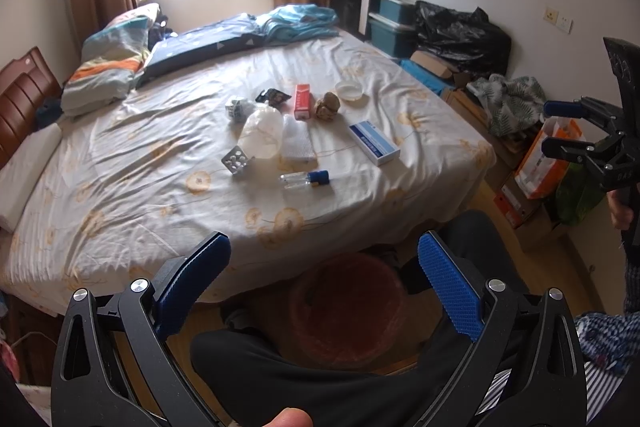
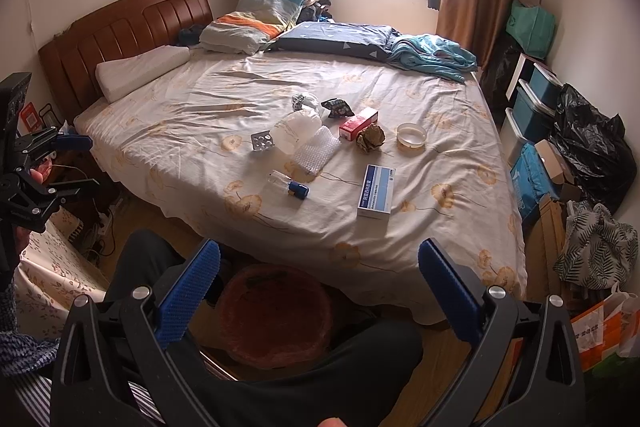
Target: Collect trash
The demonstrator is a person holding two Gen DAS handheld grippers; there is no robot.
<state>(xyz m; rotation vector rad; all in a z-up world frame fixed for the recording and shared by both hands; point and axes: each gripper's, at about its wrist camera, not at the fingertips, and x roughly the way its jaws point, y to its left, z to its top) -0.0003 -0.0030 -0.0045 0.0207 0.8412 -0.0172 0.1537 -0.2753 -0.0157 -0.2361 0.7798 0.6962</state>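
Observation:
Trash lies in the middle of the bed (image 1: 120, 187): a blue-white medicine box (image 1: 373, 143) (image 2: 377, 191), a small bottle with a blue cap (image 1: 306, 179) (image 2: 289, 185), a pill blister (image 1: 237, 159) (image 2: 263, 141), a clear plastic bottle (image 1: 262, 133) (image 2: 298, 127), bubble wrap (image 1: 298, 143) (image 2: 316, 149), a red box (image 1: 302, 101) (image 2: 359, 123), crumpled brown paper (image 1: 328, 105) (image 2: 370, 139) and a round lid (image 1: 349, 91) (image 2: 411, 135). A red bin (image 1: 346, 307) (image 2: 276, 315) stands on the floor below both grippers. My left gripper (image 1: 324, 283) (image 2: 76, 163) and right gripper (image 2: 320, 291) (image 1: 560, 129) are open and empty.
Pillows (image 2: 252, 23) and folded bedding (image 2: 432, 57) lie at the bed's far side. Storage boxes (image 2: 532, 107), a black bag (image 2: 592, 143) and paper bags (image 1: 548, 155) crowd the floor on the right. The person's dark-trousered legs (image 1: 320, 379) flank the bin.

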